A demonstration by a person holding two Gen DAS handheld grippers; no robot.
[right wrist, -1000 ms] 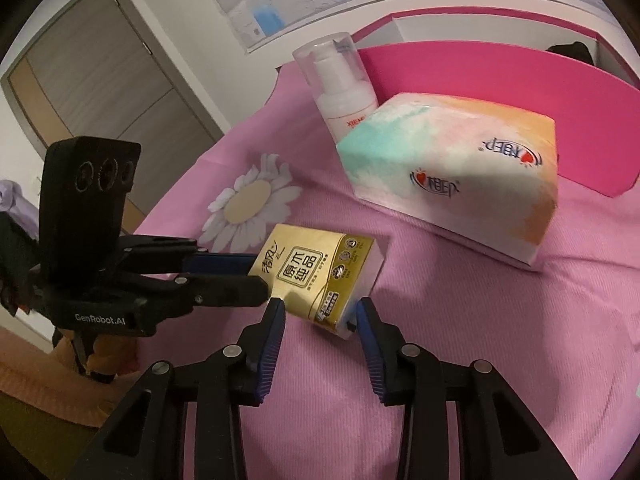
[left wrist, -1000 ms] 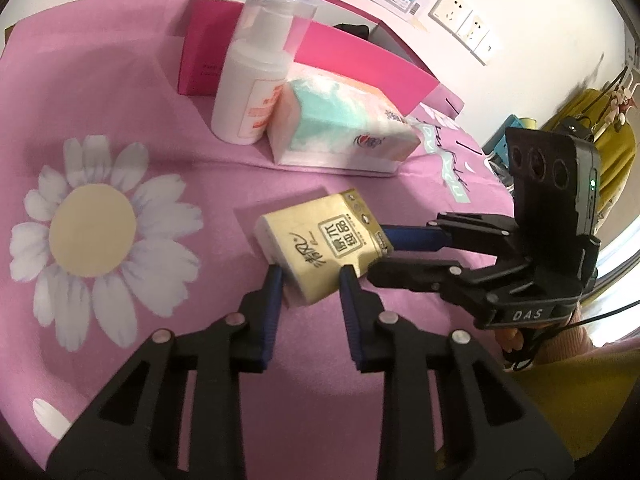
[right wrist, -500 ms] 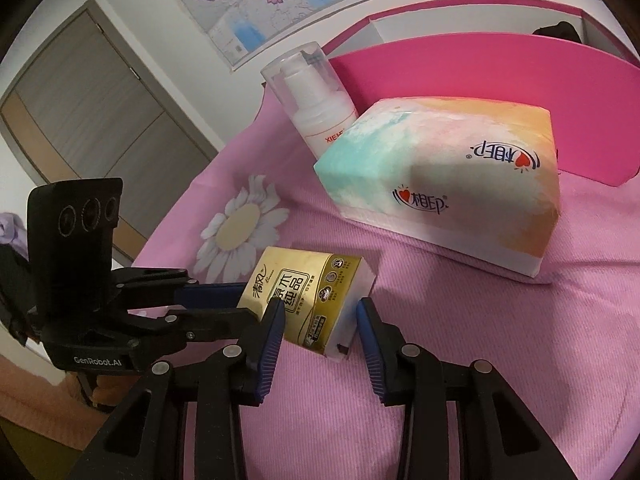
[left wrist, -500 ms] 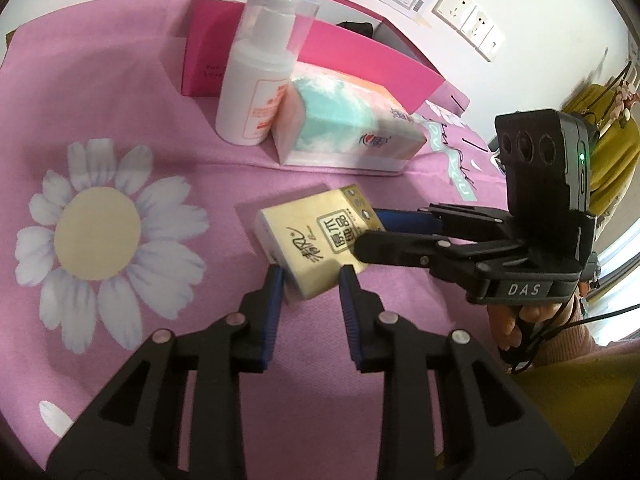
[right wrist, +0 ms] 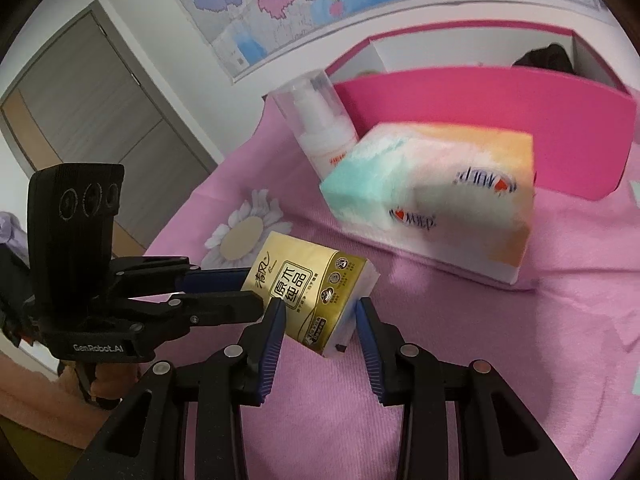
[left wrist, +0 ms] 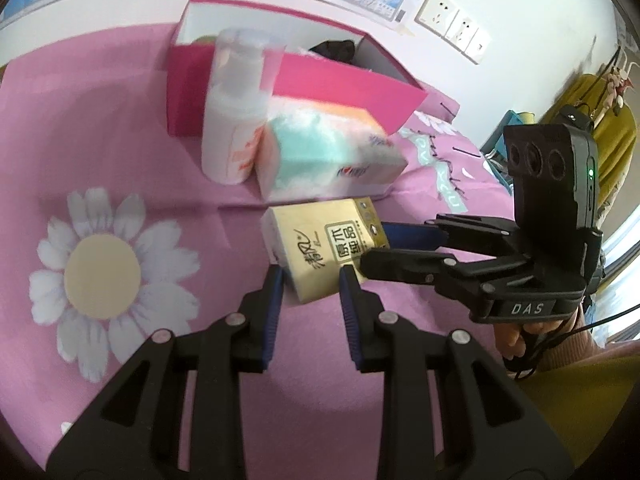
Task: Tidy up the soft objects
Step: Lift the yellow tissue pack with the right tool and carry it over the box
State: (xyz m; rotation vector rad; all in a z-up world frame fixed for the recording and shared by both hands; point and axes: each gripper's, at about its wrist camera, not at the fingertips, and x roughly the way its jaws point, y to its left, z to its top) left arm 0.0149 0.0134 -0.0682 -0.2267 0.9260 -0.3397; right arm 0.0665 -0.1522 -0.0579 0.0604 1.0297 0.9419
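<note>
Sorting is barely begun: the gold tissue pack is clamped between both the left hand-held gripper and the right hand-held gripper, each closed on it, while the pastel tissue pack is left outside the pink box.

- A home, by the look of it, most likely a bedroom or living room.
- A pink cloth printed with big daisies covers the surface, soft like a bedspread or tablecloth.
- A coloured map is pinned on the wall above it.
- White sockets sit in a row on the same wall.
- A plain grey-brown door stands at one side.
- Yellow clothing hangs at the far side.
- Household bits lie about: a pump bottle, tissue packs, a pink box.
</note>
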